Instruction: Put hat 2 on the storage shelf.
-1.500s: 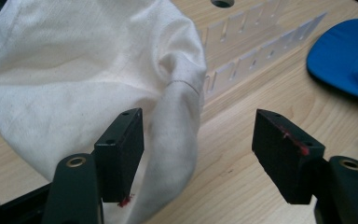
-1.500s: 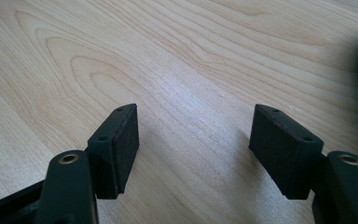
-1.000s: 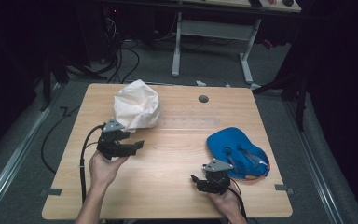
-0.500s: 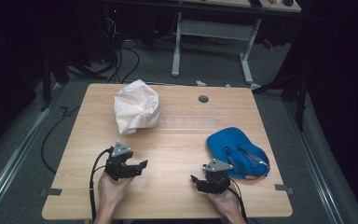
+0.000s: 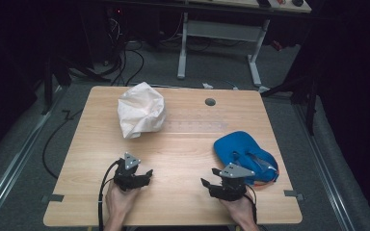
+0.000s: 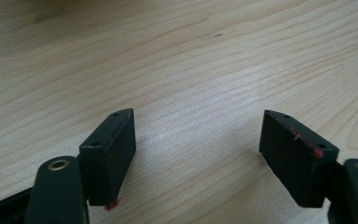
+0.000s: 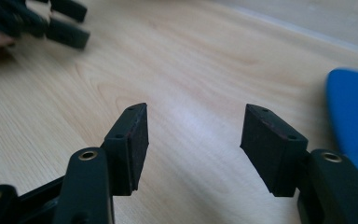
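Two things lie on the bench (image 5: 183,144): a blue cap (image 5: 243,153) and a crumpled white bag (image 5: 141,114). The blue cap sits at the right part of the bench, crown toward the bench's middle, with its strap end toward the right edge. It rests just beyond and to the right of the right claw (image 5: 211,176), close to it but not touching. In the right gripper view the blue cap (image 7: 354,121) shows as a blue edge at the right side, apart from the black jaws.

The right claw (image 7: 193,140) stands apart with only bare wood between its pads (image 7: 268,140); its jaws have just been closing somewhat, with nothing between them. A hand holds it near the front edge of the bench, its jaws pointing left and away from the cap.

To the left of the cap, well apart from it, the left claw (image 5: 147,174) is held low over the front left part of the bench. In the left gripper view the left claw (image 6: 198,154) is wide apart, its pads (image 6: 114,149) empty above the wood grain. A black cable (image 5: 103,187) trails from it toward the front edge.

The white bag lies farther from the cap, at the far left part of the bench, well apart from both claws. A small round hole (image 5: 210,102) in the bench sits beyond the cap, near the far edge.
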`<state>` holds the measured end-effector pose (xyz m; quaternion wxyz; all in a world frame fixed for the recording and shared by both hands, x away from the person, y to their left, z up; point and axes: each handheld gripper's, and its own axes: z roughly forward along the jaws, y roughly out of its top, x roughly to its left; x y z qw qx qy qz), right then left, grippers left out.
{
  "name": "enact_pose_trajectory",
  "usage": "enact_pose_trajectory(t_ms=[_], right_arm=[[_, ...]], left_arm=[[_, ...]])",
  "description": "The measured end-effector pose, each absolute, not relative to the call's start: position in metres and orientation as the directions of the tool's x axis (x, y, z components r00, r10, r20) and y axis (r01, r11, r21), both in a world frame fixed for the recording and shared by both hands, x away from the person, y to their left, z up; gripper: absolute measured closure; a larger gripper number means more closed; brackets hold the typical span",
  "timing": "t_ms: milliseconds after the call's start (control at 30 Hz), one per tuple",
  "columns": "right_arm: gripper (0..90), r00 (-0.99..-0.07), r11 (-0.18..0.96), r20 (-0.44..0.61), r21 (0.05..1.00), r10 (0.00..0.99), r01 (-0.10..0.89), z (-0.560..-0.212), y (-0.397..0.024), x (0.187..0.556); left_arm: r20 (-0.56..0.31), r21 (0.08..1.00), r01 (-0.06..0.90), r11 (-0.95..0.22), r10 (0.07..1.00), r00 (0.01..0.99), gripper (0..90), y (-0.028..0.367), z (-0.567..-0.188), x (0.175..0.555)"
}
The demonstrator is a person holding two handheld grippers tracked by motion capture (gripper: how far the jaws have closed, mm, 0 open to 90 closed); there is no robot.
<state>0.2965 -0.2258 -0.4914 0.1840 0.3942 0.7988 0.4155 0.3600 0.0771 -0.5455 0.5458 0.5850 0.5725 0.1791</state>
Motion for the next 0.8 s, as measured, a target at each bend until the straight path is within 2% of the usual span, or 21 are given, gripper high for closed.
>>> enact_pose_trajectory(t_ms=[167, 367, 500, 700, 800], right_arm=[[42.5, -0.584, 0.309, 0.006, 0.845, 0.812, 0.437, -0.467, -0.247, 0.294], [41.2, -0.445, 0.276, -0.064, 0.859, 0.893, 0.431, -0.449, -0.292, 0.310], [41.3, -0.340, 0.229, -0.054, 0.836, 0.939, 0.500, -0.451, -0.333, 0.337], [40.1, -0.273, 0.200, -0.051, 0.807, 0.961, 0.555, -0.459, -0.363, 0.356], [40.0, -0.267, 0.195, -0.042, 0.791, 0.963, 0.580, -0.464, -0.372, 0.365]], left_arm=[[-0.398, 0.850, 0.473, 0.232, 0.871, 0.288, 25.9, 0.076, -0.546, 0.360], [-0.399, 0.849, 0.473, 0.235, 0.872, 0.283, 24.8, 0.076, -0.547, 0.360], [-0.399, 0.849, 0.473, 0.235, 0.872, 0.283, 24.7, 0.076, -0.547, 0.360], [-0.398, 0.849, 0.473, 0.235, 0.873, 0.282, 24.7, 0.076, -0.547, 0.360], [-0.398, 0.849, 0.473, 0.234, 0.873, 0.282, 24.8, 0.076, -0.547, 0.360]])
